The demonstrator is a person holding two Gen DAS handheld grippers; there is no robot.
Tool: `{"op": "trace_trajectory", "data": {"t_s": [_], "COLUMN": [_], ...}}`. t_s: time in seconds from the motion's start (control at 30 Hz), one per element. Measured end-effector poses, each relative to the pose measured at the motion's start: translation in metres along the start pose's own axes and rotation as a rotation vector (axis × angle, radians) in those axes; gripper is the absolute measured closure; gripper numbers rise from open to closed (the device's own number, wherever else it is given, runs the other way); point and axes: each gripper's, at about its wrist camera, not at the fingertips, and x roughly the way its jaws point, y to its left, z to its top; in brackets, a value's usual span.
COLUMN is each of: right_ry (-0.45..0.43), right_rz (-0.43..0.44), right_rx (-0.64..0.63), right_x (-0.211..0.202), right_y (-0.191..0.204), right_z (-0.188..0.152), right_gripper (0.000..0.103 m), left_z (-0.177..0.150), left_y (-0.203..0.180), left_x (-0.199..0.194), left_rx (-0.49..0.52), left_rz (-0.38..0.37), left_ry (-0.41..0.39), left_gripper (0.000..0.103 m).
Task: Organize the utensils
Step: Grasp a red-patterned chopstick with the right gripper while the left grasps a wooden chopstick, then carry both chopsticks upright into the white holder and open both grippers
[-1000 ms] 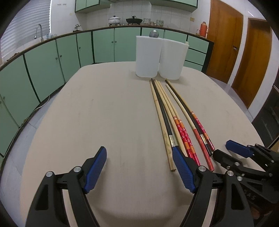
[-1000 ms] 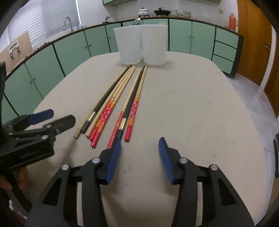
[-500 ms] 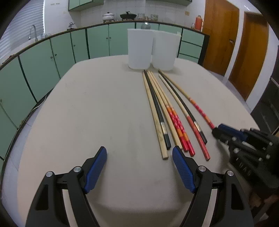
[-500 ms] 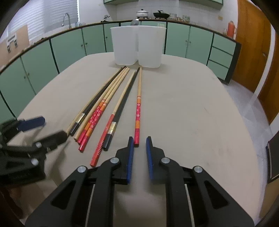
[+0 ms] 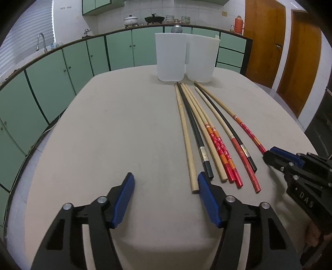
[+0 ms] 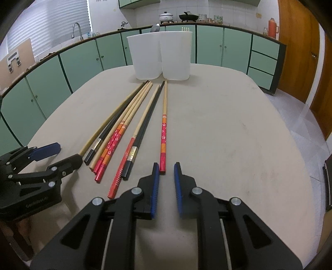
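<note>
Chopsticks (image 6: 145,122) before containers (image 6: 159,56) on table (image 6: 228,135)

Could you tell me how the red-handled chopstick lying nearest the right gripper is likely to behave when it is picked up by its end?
The red-handled chopstick looks straight and stiff, so it probably won't droop. Being long and thin, it is probably light, yet may pivot downward if pinched only at its end. Its glossy handle could slip between the right gripper pads.

A beige table (image 5: 116,133) with rounded corners fills the foreground. Behind it runs a curved row of pale green cabinets (image 5: 68,70) under a dark-edged counter. On that counter stand a white lidded pot (image 5: 130,20), a black wok (image 5: 154,19) and an orange thermos (image 5: 239,25), with a sink faucet (image 5: 41,40) at the far left below window blinds (image 6: 47,25). Brown wooden doors (image 5: 263,41) close the right side.
</note>
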Motion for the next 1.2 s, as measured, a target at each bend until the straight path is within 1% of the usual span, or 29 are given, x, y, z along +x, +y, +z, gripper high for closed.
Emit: {"op": "trace_trajectory", "data": {"t_s": [0.1,0.13,0.17,0.23,0.27,0.33,0.5,0.8,1.1,1.2], "right_ry": [-0.001,-0.002,-0.002,-0.003,-0.004,-0.004,-0.006,-0.070,-0.177,-0.217], "right_rz": [-0.006,-0.006,-0.005,-0.004,-0.002,0.008,0.024,0.033,0.029,0.024], "right_rx": [-0.007,-0.009,-0.009,-0.008,-0.006,-0.001,0.021,0.035,0.022,0.019], "right_x": [0.001,0.001,0.002,0.002,0.002,0.002,-0.001,-0.023,-0.059,-0.071], "right_y": [0.002,0.002,0.003,0.003,0.003,0.002,-0.001,-0.003,-0.006,-0.009], "right_z": [0.000,0.000,0.000,0.000,0.000,0.001,0.002,0.018,0.045,0.058], "right_gripper": [0.087,0.086,0.087,0.090,0.096,0.098,0.098,0.098,0.098,0.098], "left_z": [0.001,0.001,0.001,0.001,0.001,0.001,0.004,0.021,0.052,0.066], "left_y": [-0.003,-0.003,-0.003,-0.004,-0.006,-0.009,-0.008,-0.004,-0.001,0.001], "left_x": [0.001,0.000,0.000,-0.001,-0.001,-0.001,-0.004,-0.028,-0.072,-0.088], "left_rx": [-0.001,0.001,0.001,0.003,0.007,0.018,0.005,-0.012,-0.018,-0.024], "left_rz": [-0.007,-0.013,-0.019,-0.037,-0.043,-0.050,-0.060,-0.055,-0.054,-0.059], "left_ry": [-0.006,-0.008,-0.010,-0.013,-0.014,-0.020,-0.026,-0.099,-0.239,-0.293], "left_gripper": [0.053,0.059,0.063,0.080,0.084,0.096,0.096,0.096,0.097,0.097]}}
